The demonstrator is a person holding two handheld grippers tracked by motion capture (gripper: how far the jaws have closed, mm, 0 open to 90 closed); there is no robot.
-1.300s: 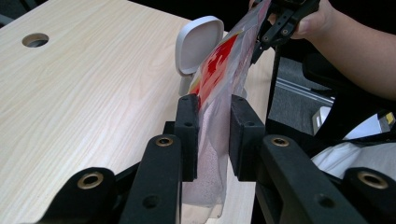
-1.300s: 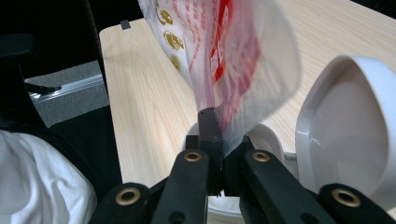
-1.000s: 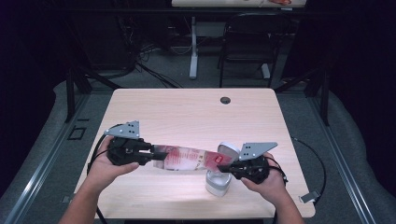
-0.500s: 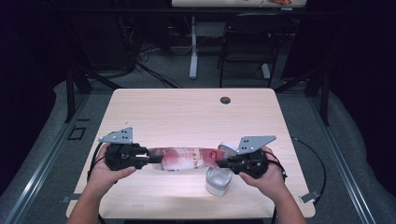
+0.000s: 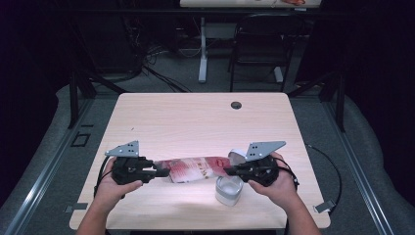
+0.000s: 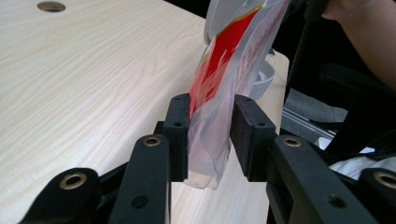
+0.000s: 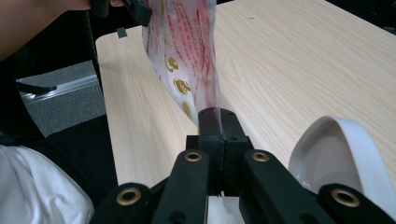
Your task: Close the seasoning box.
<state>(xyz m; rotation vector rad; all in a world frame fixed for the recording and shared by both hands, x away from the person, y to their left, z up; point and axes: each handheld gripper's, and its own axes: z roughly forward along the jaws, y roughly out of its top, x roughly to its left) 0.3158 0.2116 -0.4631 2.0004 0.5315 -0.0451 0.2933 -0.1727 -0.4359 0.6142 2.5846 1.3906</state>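
Observation:
A clear plastic bag with red print stretches level between my two grippers, low over the wooden table. My left gripper is at the bag's left end. In the left gripper view its jaws have just been opening, and the crumpled end of the bag sits loosely in the gap between the pads. My right gripper is shut on the other end. In the right gripper view the closed jaws pinch the thin edge of the bag.
A small white cup stands on the table just under the right gripper. A white round piece lies right behind that gripper. A cable hole is at the far side. The table's front edge is near both hands.
The left hand has sunk toward the table with the bag's end, and its jaws have spread apart. The right hand has hardly moved.

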